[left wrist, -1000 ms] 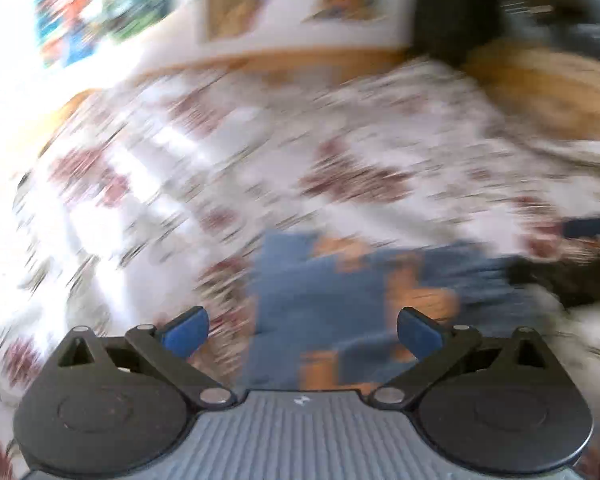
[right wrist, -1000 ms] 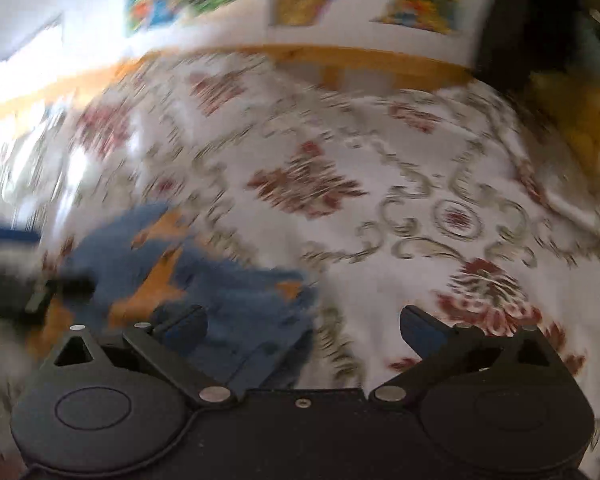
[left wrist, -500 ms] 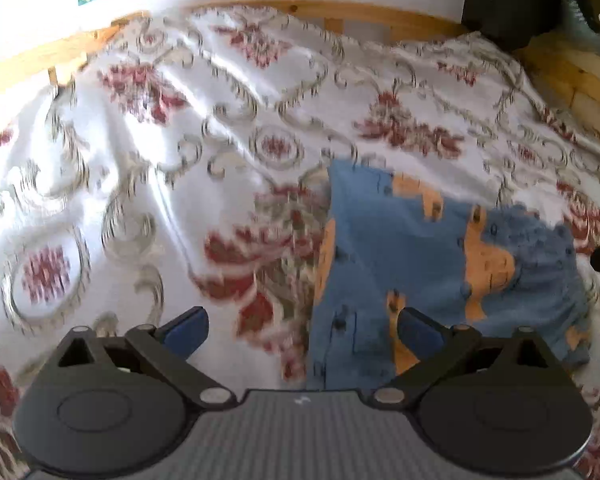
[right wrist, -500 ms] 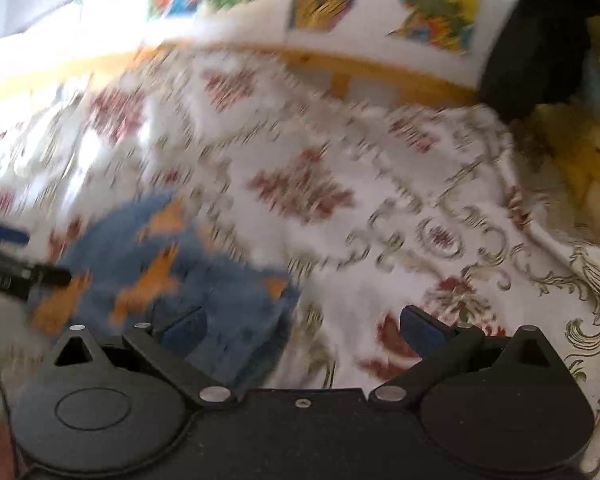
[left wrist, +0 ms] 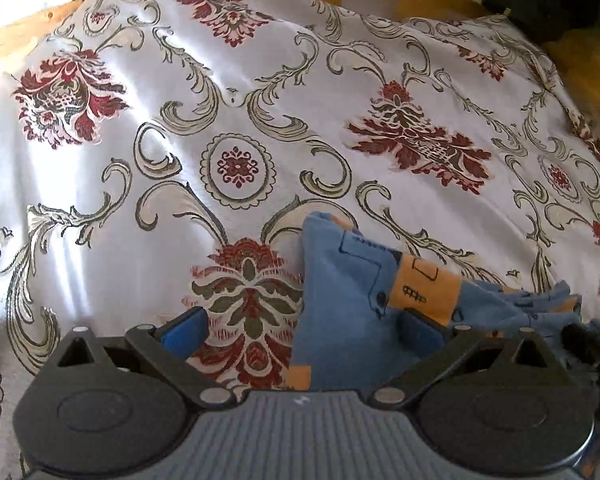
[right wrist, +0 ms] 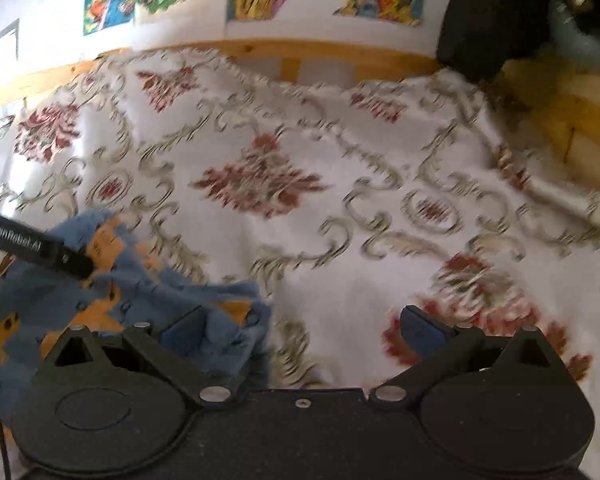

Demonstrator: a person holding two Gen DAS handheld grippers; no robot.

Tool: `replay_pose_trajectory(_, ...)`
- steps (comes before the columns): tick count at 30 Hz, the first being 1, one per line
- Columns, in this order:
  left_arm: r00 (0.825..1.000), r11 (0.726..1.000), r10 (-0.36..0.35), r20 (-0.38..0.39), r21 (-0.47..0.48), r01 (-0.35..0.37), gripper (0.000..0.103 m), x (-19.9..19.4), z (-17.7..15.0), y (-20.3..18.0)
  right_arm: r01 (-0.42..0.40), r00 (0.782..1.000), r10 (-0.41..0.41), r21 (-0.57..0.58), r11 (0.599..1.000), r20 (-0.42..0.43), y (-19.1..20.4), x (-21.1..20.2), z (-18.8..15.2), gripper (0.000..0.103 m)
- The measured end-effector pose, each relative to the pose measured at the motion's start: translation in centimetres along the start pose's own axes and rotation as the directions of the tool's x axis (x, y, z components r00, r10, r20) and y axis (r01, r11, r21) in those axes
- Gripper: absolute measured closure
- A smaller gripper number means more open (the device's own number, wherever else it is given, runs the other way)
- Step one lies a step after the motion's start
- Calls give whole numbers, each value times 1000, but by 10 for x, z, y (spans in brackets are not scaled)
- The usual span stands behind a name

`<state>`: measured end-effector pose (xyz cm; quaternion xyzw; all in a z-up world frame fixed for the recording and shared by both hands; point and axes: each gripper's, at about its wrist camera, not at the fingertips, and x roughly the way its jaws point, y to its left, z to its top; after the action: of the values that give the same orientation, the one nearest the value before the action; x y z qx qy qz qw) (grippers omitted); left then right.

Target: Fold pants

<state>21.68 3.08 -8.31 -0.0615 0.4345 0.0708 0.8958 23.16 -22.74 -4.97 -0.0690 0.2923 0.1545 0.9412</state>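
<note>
Both grippers gape, holding nothing; the pants lie crumpled between them on the bed, under the left gripper, left of the right gripper.

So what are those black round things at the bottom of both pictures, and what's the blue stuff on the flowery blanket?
Those black parts belong to two hand-held grabbers, each with two blue-tipped fingers. A person holds one in each hand, and a small camera on each looks out along its fingers.

One picture comes from the left gripper, the other from the right gripper. Both are open and holding nothing.

The blue stuff is a small pair of blue pants with orange patches, lying bunched on the white bedspread with red flowers and swirls. The black stick over the pants in the right picture is one finger of the left gripper.
</note>
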Motion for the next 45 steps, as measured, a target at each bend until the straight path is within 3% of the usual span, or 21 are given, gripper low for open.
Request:
replay_pose_trajectory(3, 1000, 1000, 10, -5, 14, -10, 0, -2, 1, 2, 31, 999, -31, 21, 999, 32, -5, -15, 6, 1)
replay_pose_trajectory(7, 998, 998, 56, 20, 26, -57, 0, -12, 6, 4, -20, 1000, 19, 54, 998, 22, -14, -33, 9, 1)
replay_pose_trajectory(10, 997, 997, 73, 28, 4, -73, 0, -24, 8, 7, -166, 986, 164, 101, 981, 30, -22, -46, 10, 1)
replay_pose_trajectory(13, 997, 999, 52, 55, -14, -51, 0, -38, 3, 10, -309, 951, 307, 150, 939, 34, -24, -51, 14, 1)
replay_pose_trajectory(15, 997, 999, 48, 52, 0, -48, 0, -42, -3, 8, -354, 934, 357, 199, 914, 21, -23, -48, 15, 1)
replay_pose_trajectory(20, 999, 997, 46, 12, 56, -47, 0, -42, -19, -1, -366, 910, 410, 350, 862, -57, -32, -34, 9, 1)
replay_pose_trajectory(24, 999, 993, 44, 0, 112, -43, 0, -40, -27, -7, -378, 869, 487, 520, 766, -86, -51, -16, -4, 1)
replay_pose_trajectory(27, 999, 986, 51, -3, 158, -49, 0, -40, -28, -10, -368, 859, 504, 581, 726, -87, -59, -8, -9, 1)
replay_pose_trajectory(32, 999, 972, 41, -5, 234, -39, 0, -42, -29, -15, -353, 848, 519, 620, 700, -104, -64, 3, -16, 1)
replay_pose_trajectory(37, 1000, 951, -5, -16, 310, 9, 0, -41, -33, -16, -356, 848, 520, 614, 704, -104, -64, 10, -18, 1)
replay_pose_trajectory(42, 998, 953, -56, -40, 297, 66, 0, -38, -35, -6, -369, 843, 527, 598, 712, -106, -63, 11, -18, 1)
replay_pose_trajectory(45, 991, 960, -114, -70, 250, 128, 0, -37, -34, 6, -394, 827, 552, 591, 704, -106, -64, 11, -19, 1)
